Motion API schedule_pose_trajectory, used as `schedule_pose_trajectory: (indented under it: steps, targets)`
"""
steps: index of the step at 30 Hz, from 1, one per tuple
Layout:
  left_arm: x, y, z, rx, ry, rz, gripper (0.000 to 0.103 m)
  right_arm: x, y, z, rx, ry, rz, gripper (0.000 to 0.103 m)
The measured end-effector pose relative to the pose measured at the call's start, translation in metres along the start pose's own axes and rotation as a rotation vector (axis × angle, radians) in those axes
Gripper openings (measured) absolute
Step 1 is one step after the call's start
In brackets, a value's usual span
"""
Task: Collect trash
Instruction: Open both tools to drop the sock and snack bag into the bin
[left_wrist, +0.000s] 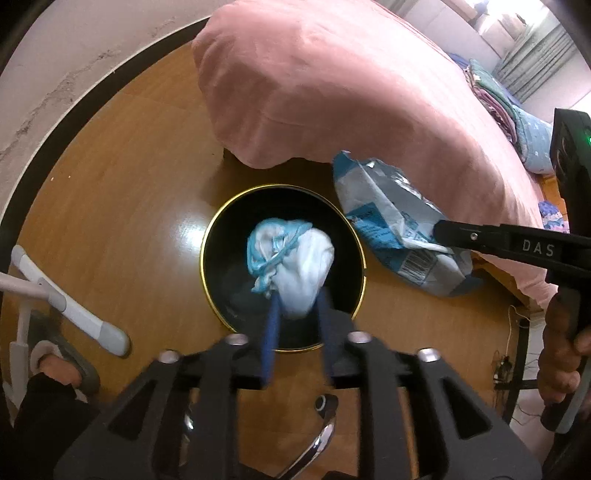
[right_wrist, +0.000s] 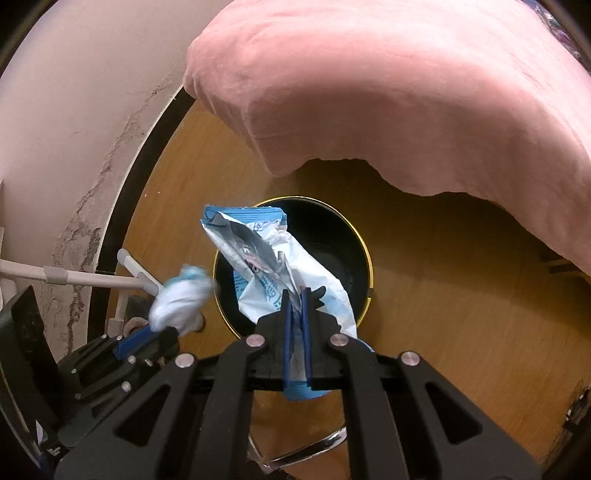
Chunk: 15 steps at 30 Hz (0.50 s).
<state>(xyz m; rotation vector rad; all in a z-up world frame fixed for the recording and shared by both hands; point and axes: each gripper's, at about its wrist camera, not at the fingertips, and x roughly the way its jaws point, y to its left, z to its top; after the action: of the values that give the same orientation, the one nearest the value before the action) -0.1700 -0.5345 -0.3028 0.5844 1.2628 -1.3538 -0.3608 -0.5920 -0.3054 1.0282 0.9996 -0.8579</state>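
Both grippers were over the black bin (left_wrist: 221, 236), each with trash at its fingers.

Left gripper (left_wrist: 299, 314): jaws stood partly apart, crumpled white-and-blue wad (left_wrist: 291, 266) between the blue pads (left_wrist: 271, 325), directly above the bin's mouth; blurred, so couldn't tell if the pads pressed on it. Right gripper (right_wrist: 295, 314): jaws clamped tight on the blue-and-white snack wrapper (right_wrist: 258, 258), which hung over the near-left part of the gold-trimmed rim. Bin sat on the wooden floor (right_wrist: 443, 295), just beside the edge of the pink blanket (right_wrist: 369, 92). A white-handled tool (left_wrist: 77, 314) lay on the floor left of the bin, beside a foot in a grey slipper (left_wrist: 62, 354).
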Motion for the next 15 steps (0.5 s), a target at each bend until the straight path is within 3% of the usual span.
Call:
schedule_pose_trajectory:
  steps: [2, 4, 5, 6, 7, 8, 15]
  targets:
    - [-0.002, -0.002, 0.0, 0.005, -0.017, 0.006, 0.061, 0.0, 0.001, 0.002, 0.012, -0.014, 0.02, 0.006]
    - [-0.006, -0.003, -0.001, 0.009, -0.03, 0.018, 0.061, 0.001, 0.001, 0.003, 0.025, -0.012, 0.036, 0.01]
    - [-0.007, -0.003, -0.001, 0.004, -0.031, 0.014, 0.061, 0.001, 0.001, 0.003, 0.028, -0.008, 0.04, 0.017]
    - [-0.007, -0.002, -0.001, -0.005, -0.031, 0.012, 0.061, 0.0, 0.001, 0.003, 0.028, -0.008, 0.049, 0.028]
    - [-0.009, 0.0, -0.002, -0.013, -0.034, 0.011, 0.061, -0.001, 0.002, 0.003, 0.028, -0.015, 0.05, 0.06]
    - [-0.01, 0.001, -0.002, -0.016, -0.038, 0.013, 0.061, -0.003, 0.003, 0.002, 0.028, -0.032, 0.048, 0.074]
    - [-0.056, -0.009, -0.014, 0.009, -0.127, 0.066, 0.068, -0.036, 0.026, 0.004, -0.045, -0.107, 0.052, 0.074]
